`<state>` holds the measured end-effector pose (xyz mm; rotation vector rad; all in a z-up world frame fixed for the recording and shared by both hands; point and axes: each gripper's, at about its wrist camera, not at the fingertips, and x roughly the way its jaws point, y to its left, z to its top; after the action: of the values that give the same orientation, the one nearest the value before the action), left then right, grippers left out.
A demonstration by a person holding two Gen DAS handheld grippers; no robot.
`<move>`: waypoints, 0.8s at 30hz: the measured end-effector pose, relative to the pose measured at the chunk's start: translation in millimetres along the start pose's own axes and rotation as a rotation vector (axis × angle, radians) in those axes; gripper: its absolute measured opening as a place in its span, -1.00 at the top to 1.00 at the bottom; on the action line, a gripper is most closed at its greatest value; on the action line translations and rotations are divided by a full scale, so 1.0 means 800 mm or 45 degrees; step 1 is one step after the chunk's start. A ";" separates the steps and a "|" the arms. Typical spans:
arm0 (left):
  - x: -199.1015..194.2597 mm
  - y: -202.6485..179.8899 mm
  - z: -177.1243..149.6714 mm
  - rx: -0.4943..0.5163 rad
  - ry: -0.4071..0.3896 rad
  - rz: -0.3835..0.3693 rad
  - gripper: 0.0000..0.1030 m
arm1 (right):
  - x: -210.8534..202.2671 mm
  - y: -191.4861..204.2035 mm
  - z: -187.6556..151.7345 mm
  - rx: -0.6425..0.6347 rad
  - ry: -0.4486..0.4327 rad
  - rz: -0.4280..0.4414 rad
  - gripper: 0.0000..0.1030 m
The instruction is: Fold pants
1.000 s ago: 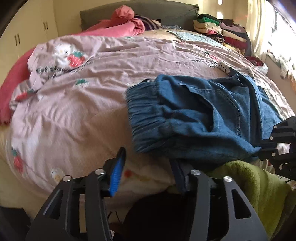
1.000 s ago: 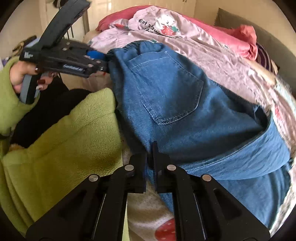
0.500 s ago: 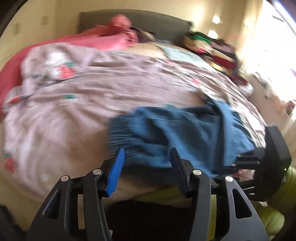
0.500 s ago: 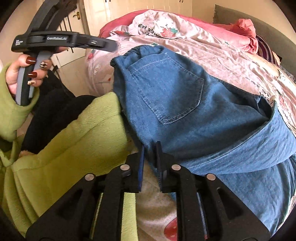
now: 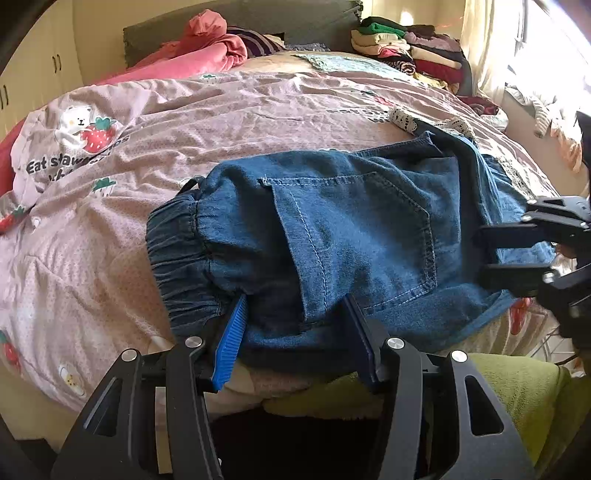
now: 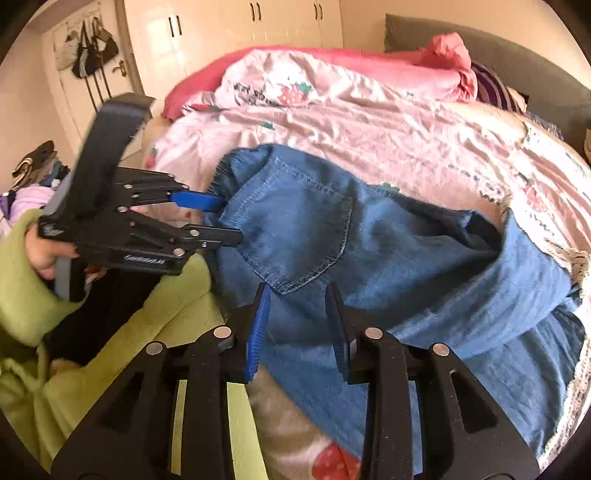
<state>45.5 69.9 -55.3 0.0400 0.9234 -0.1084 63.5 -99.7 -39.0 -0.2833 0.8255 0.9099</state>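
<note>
Blue denim pants [image 5: 347, 236] lie folded on the pink strawberry-print bedcover [image 5: 221, 122], elastic waistband to the left, back pocket up. They also show in the right wrist view [image 6: 369, 258]. My left gripper [image 5: 295, 317] is open, its jaws wide at the near edge of the pants by the waistband; it shows from the side in the right wrist view [image 6: 225, 218]. My right gripper [image 6: 297, 306] is open at the near edge below the pocket; it shows at the right of the left wrist view [image 5: 487, 254].
A green fleece sleeve and lap [image 6: 122, 354] sit below the bed edge. Pink bedding [image 5: 199, 55] and a stack of folded clothes [image 5: 406, 48] lie at the head of the bed. Wardrobe doors [image 6: 240, 22] stand behind.
My right gripper was shut on the pants' near edge and has opened. My left gripper, lifted clear half a second ago, has come back down to the pants' edge near the waistband.
</note>
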 end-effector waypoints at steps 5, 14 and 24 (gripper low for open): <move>0.002 0.001 -0.005 -0.022 -0.021 -0.029 0.00 | 0.039 -0.010 -0.024 0.065 0.177 -0.081 0.43; -0.016 0.016 -0.013 -0.147 -0.069 -0.124 -0.07 | -0.012 -0.015 -0.018 0.109 0.055 -0.105 0.10; -0.065 0.001 -0.005 -0.116 -0.153 -0.074 -0.55 | -0.075 -0.055 -0.014 0.239 -0.065 -0.212 -0.19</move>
<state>11.7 75.0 -16.3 -0.0769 0.8090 -0.1210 72.3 -167.6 -7.0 -0.1615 0.8211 0.6764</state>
